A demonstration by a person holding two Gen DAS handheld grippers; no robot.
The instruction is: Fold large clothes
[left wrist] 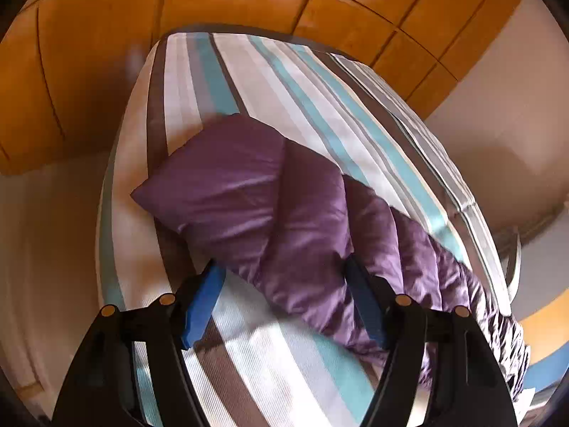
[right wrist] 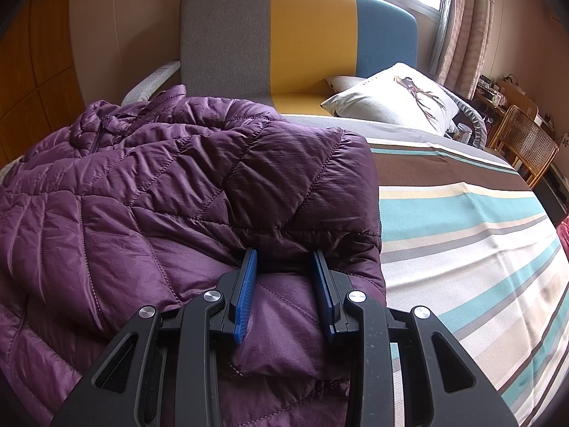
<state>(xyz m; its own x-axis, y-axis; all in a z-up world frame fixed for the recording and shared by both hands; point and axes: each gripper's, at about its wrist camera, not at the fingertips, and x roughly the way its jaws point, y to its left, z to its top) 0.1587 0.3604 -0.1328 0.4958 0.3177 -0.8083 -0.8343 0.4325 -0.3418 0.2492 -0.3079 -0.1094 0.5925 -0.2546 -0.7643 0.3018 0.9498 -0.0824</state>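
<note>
On the striped bed [right wrist: 462,235], the purple puffer jacket [right wrist: 160,192] lies partly folded; right gripper [right wrist: 284,259] clamps its doubled edge, left gripper [left wrist: 284,274] open astride an unfolded section

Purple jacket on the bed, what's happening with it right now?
A person with a handheld gripper in each hand is folding the purple puffer jacket on the striped bedspread. The right gripper is shut on a folded-over edge. The left gripper hangs open over another part of the jacket, its jaws straddling the fabric without pinching it.
</note>
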